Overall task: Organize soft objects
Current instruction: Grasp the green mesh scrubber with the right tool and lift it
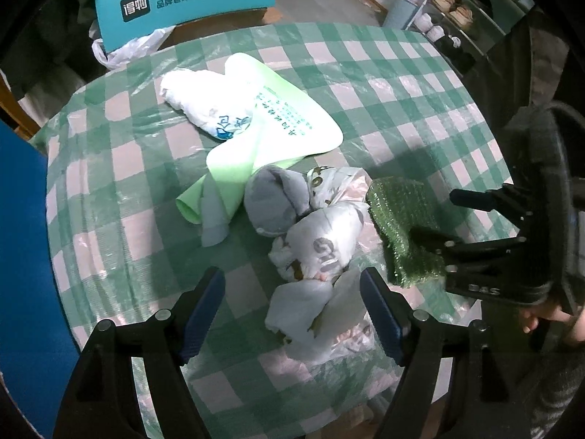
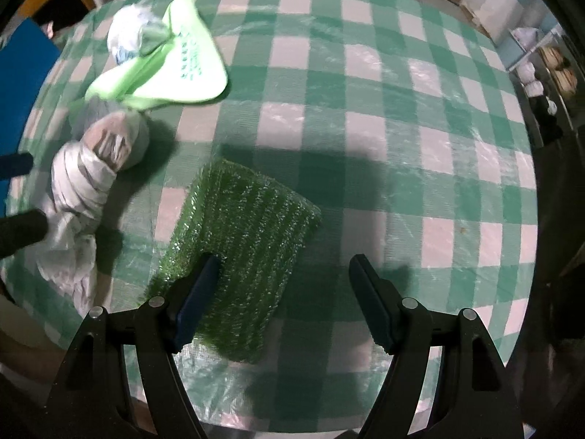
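Both grippers point down at a green-checked table (image 2: 365,117). The left gripper (image 1: 292,307) hangs with jaws wide over a white bag (image 1: 321,245), gripping nothing. Beside the bag lie a grey sock (image 1: 272,201) and a green pouch (image 1: 270,120). The right gripper (image 2: 283,292) is spread apart too, its left finger over a green sponge (image 2: 241,226) lying flat just right of the bag; nothing is clamped.

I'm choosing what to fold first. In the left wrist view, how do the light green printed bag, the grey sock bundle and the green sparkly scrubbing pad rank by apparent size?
1. Light green printed bag, clearly largest.
2. Green sparkly scrubbing pad and grey sock bundle look alike; the right hand-held gripper hides part of the pad, so no ranking.
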The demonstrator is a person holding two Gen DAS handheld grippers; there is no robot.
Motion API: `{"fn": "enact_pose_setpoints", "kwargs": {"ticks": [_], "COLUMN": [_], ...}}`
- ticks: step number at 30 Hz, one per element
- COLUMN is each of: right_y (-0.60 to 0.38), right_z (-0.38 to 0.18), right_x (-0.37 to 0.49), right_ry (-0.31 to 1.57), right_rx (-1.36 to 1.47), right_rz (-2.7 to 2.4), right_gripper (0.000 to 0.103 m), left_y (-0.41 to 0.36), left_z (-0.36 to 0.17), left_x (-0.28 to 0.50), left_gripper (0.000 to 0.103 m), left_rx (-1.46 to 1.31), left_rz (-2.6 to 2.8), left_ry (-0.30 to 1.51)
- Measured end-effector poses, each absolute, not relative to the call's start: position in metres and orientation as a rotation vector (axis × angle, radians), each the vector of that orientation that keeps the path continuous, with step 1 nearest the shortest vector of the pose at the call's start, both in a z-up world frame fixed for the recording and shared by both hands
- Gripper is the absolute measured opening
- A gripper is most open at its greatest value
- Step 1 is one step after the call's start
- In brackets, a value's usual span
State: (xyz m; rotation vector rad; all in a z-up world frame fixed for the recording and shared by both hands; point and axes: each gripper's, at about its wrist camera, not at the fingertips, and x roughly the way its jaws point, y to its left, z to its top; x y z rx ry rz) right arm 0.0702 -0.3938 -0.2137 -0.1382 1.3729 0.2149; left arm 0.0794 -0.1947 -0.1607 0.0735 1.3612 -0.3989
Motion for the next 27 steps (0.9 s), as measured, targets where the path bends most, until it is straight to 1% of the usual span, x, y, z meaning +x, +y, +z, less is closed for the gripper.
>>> {"fn": "enact_pose_setpoints", "kwargs": {"ticks": [6, 9, 14, 16, 17, 18, 21, 27], "right_y": [-0.427, -0.436, -0.429, -0.408, -0.403, -0.402, -0.388, -0.375], "right_z": [-0.193, -0.188, -0.196, -0.190, -0.186, -0.186, -0.193, -0.204], "right_x": [0.062, 0.069, 0.064, 0.068, 0.069, 0.069, 0.071, 0.075], "right_ry": [1.301, 1.294, 1.304, 1.313, 1.316, 1.318, 1.319, 1.346], "right_rx": [0.037, 0.057, 0.045, 0.042, 0.043, 0.040, 0.039, 0.043], "right_rz": [0.251, 0.241, 0.222, 0.217, 0.220, 0.222, 0.212, 0.231], "right_gripper": [0.075, 0.075, 0.075, 0.075, 0.075, 0.075, 0.080, 0.080], "left_y": [-0.203, -0.208, -0.215, -0.216, -0.216, -0.216, -0.213, -0.205], "left_z": [-0.171, -0.178, -0.187, -0.188, -0.189, -0.189, -0.187, -0.177], "left_x": [0.086, 0.086, 0.085, 0.083, 0.082, 0.082, 0.080, 0.075], "left_gripper": [0.078, 0.078, 0.077, 0.065, 0.052, 0.049, 0.046, 0.044], "left_rx": [0.054, 0.058, 0.075, 0.086, 0.090, 0.094, 0.089, 0.099], "left_rz": [-0.397, -0.399, -0.405, -0.415, -0.418, -0.420, -0.427, -0.451], "left_ry": [1.390, 1.405, 1.407, 1.400, 1.401, 1.404, 1.385, 1.362]}}
